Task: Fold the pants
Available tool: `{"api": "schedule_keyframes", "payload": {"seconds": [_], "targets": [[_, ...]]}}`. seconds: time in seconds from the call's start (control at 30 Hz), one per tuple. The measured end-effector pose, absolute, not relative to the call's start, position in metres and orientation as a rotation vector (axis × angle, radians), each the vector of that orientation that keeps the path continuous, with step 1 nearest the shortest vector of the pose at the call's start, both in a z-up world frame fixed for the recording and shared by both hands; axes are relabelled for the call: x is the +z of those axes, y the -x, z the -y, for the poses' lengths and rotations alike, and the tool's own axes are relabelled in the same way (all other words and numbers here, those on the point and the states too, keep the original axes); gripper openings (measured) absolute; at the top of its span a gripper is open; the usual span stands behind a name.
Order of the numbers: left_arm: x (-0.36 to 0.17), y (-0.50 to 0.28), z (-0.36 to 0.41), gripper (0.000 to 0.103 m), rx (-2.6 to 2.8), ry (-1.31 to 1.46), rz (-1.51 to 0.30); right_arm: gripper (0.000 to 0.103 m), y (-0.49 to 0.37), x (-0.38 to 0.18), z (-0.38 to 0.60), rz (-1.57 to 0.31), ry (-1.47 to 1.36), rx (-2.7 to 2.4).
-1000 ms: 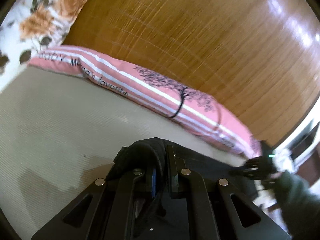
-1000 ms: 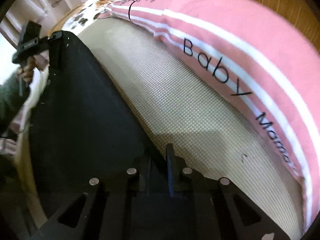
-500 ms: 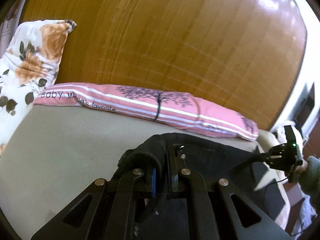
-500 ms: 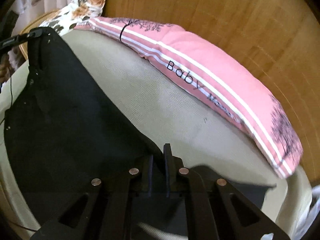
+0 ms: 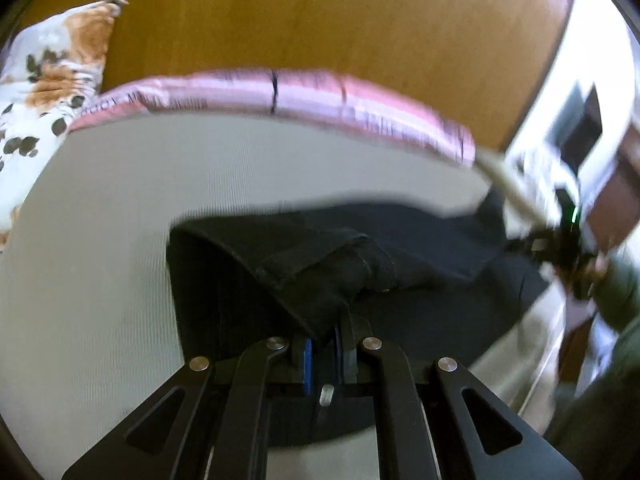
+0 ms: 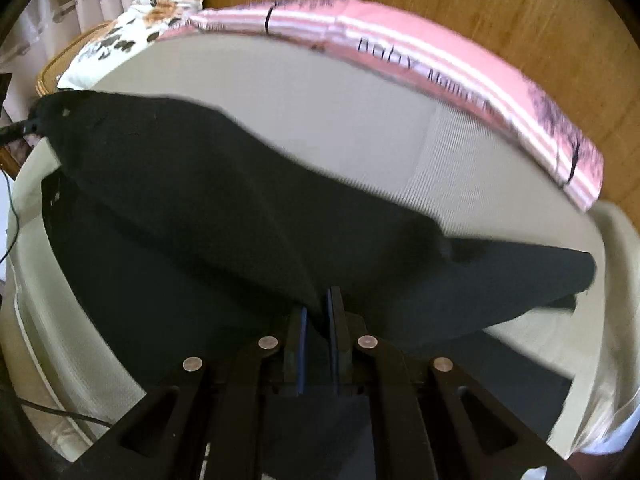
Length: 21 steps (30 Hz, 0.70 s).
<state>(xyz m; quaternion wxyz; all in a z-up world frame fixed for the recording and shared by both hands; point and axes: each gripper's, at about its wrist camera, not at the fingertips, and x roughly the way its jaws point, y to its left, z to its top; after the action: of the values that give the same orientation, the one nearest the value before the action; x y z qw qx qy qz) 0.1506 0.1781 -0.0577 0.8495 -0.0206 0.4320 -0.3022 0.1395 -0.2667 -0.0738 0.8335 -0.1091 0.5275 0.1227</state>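
Note:
The black pants (image 5: 360,256) hang stretched between both grippers above a beige mattress (image 5: 120,208). My left gripper (image 5: 326,330) is shut on one end of the fabric, whose hem folds over just ahead of the fingers. My right gripper (image 6: 318,304) is shut on the other end; the pants (image 6: 192,192) run from it to the far left, where the left gripper's tip (image 6: 24,130) holds them. The right gripper also shows at the right edge of the left wrist view (image 5: 560,244). A lower layer of the pants droops onto the mattress (image 6: 360,112).
A long pink striped pillow (image 5: 312,92) lies along the wooden headboard (image 5: 320,12). A floral pillow (image 5: 44,80) sits at the left corner. White furniture (image 5: 580,128) stands beyond the bed's right side. A wicker piece (image 6: 52,72) and curtains are past the bed's left side.
Both grippers have pulled back and lifted away from the headboard, carrying the pants. The fabric now spreads wider and drapes between them, with more mattress showing.

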Motion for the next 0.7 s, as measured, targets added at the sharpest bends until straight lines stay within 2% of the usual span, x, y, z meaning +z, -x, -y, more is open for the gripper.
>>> {"api": "schedule_keyframes", "payload": {"seconds": [0.17, 0.27, 0.4, 0.43, 0.5, 0.53, 0.57, 0.7], "targets": [[-0.092, -0.14, -0.167, 0.009, -0.616, -0.033, -1.026, 0.007, -0.123, -0.097, 0.261, -1.147, 0.221, 0.242], [-0.104, -0.137, -0.165, 0.014, -0.587, -0.049, -1.056, 0.007, -0.119, -0.106, 0.258, -1.153, 0.24, 0.228], [-0.1, -0.138, -0.164, 0.018, -0.548, -0.035, -1.09, 0.016, -0.116, -0.109, 0.249, -1.134, 0.241, 0.196], [-0.1, -0.139, -0.165, 0.021, -0.538, -0.035, -1.102, 0.026, -0.115, -0.109, 0.25, -1.132, 0.229, 0.19], [-0.098, -0.137, -0.166, 0.034, -0.5, -0.032, -1.134, 0.039, -0.11, -0.105, 0.25, -1.122, 0.191, 0.187], [-0.097, -0.136, -0.168, 0.046, -0.479, -0.021, -1.149, 0.041, -0.106, -0.103, 0.251, -1.112, 0.182, 0.18], [-0.096, -0.135, -0.172, 0.052, -0.458, -0.003, -1.161, 0.041, -0.102, -0.099, 0.251, -1.102, 0.172, 0.174], [-0.087, -0.121, -0.194, 0.056, -0.383, 0.133, -1.187, 0.041, -0.089, -0.087, 0.26, -1.088, 0.046, 0.186]]}}
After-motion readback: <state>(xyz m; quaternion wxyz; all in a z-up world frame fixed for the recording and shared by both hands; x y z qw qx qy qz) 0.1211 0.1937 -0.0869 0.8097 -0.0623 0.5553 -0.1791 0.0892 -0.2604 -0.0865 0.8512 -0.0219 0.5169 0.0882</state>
